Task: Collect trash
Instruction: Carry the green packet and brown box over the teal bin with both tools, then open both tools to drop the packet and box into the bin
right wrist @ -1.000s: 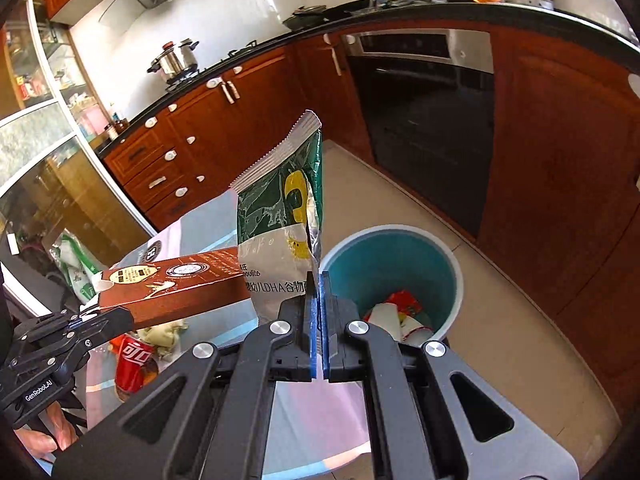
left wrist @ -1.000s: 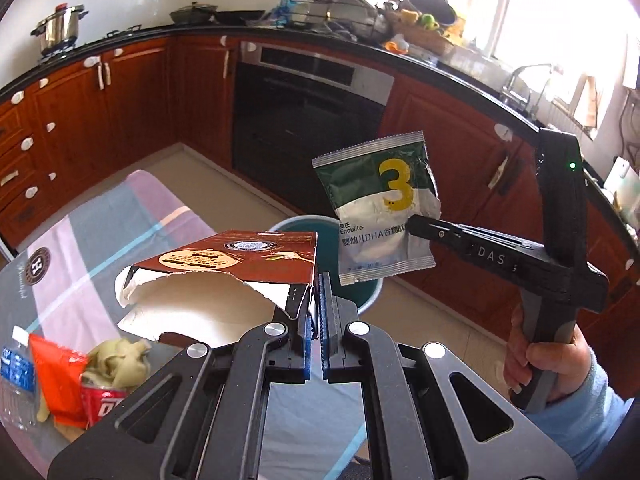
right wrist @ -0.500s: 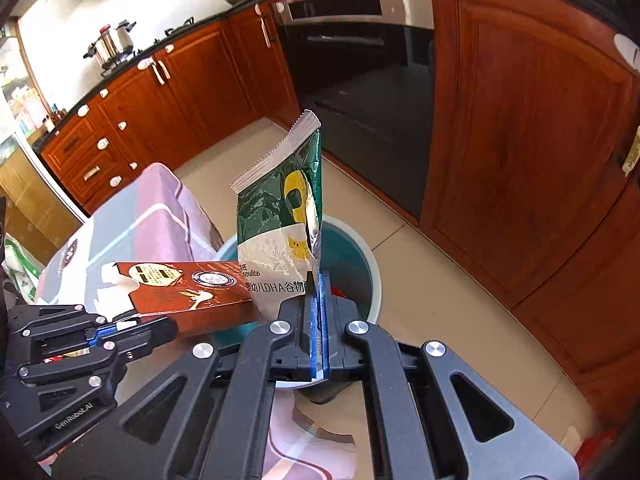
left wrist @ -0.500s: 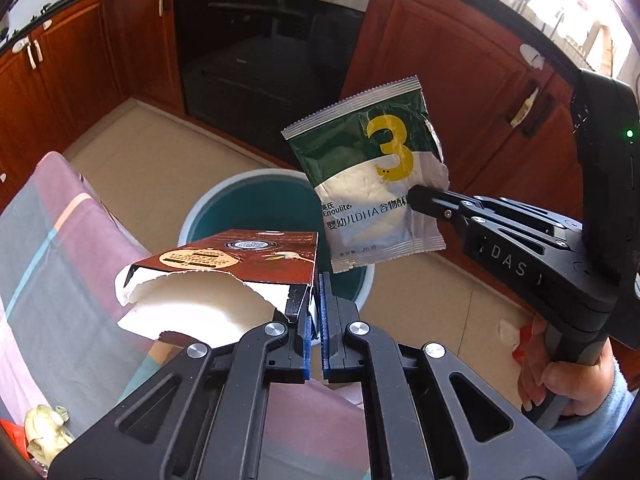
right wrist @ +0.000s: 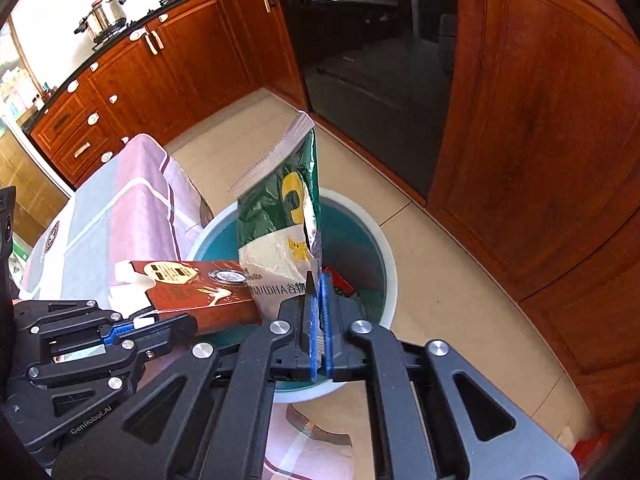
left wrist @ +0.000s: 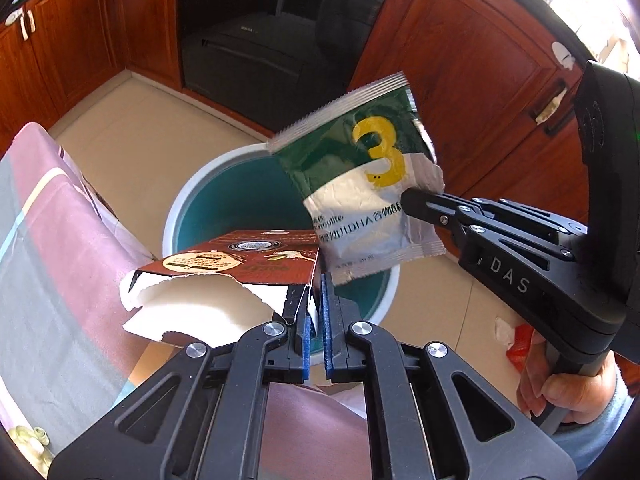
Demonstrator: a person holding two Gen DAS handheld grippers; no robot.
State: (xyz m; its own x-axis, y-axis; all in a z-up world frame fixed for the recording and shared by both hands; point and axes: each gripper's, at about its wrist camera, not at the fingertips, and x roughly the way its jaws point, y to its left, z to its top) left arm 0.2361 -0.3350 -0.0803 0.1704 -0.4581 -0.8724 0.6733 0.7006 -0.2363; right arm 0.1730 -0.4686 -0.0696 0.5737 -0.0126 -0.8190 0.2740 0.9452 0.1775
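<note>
My left gripper (left wrist: 315,296) is shut on the corner of a torn brown carton (left wrist: 240,258), holding it over the near rim of the teal trash bin (left wrist: 208,200). My right gripper (right wrist: 318,292) is shut on a green and white pouch with a yellow 3 (right wrist: 280,216), held upright above the bin (right wrist: 360,240). In the left wrist view the pouch (left wrist: 368,184) hangs over the bin, pinched by the right gripper (left wrist: 412,200). In the right wrist view the carton (right wrist: 200,292) lies left of the pouch, held by the left gripper (right wrist: 140,324). Red trash (right wrist: 340,282) lies inside the bin.
A table with a pink and grey striped cloth (left wrist: 52,240) stands left of the bin. Wooden cabinets (right wrist: 540,140) and a black oven (right wrist: 368,60) line the back. Red and white scraps (left wrist: 514,340) lie on the tiled floor at right.
Both grippers have moved forward and down toward the bin, carrying the carton and the pouch. The bin now looks larger and lies right under both items.
</note>
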